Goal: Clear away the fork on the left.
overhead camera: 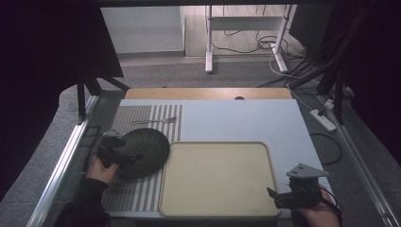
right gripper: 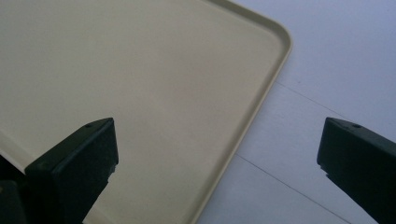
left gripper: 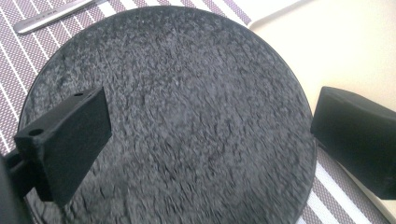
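left claw (overhead camera: 124, 150) wide over the black plate (overhead camera: 144, 151) on the striped mat (overhead camera: 142, 118), ungrasped; right claw (overhead camera: 279, 196) wide, idle by the empty tray (overhead camera: 217, 177).

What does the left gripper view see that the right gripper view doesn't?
Left gripper view alone: a dark round plate under the open left gripper, lying on a striped mat, with a fork beyond it. Right gripper view alone: the pale table beside the tray's rounded corner, under the open right gripper. Both: the beige tray.
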Demonstrator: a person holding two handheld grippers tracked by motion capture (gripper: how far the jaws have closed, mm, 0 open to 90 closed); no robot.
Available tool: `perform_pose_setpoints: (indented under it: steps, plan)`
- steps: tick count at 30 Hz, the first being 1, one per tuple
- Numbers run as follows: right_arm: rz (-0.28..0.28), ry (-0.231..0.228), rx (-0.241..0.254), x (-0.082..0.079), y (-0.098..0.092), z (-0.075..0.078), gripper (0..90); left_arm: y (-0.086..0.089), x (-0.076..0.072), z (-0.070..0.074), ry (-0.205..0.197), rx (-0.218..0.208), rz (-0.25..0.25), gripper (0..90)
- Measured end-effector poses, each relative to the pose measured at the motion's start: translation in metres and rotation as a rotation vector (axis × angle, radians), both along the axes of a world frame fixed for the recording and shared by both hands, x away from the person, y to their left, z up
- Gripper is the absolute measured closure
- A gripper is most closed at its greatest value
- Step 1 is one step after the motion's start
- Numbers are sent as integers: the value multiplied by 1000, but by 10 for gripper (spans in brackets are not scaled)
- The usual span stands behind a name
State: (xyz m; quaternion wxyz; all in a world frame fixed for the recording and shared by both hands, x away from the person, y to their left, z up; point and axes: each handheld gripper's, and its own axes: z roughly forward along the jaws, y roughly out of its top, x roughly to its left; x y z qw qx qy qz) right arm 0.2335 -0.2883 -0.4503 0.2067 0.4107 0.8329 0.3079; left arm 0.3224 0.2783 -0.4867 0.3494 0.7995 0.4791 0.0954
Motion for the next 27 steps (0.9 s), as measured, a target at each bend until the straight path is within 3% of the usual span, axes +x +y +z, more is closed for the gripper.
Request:
perform_pose_setpoints:
  steps: [6, 10, 20, 27]
  plan:
    - [3, 1, -6, 0, 1, 0, 0, 3, 14, -1, 13, -11, -6, 0]
    - [3, 2, -9, 0, 1, 0, 0, 2, 24, -2, -8, 11, -1, 6]
    - [4, 1, -11, 0, 1, -1, 0, 4, 43, -4, -10, 16, 0, 12]
    - [5, 3, -15, 0, 1, -1, 0, 9, 66, -7, 4, -24, 6, 12]
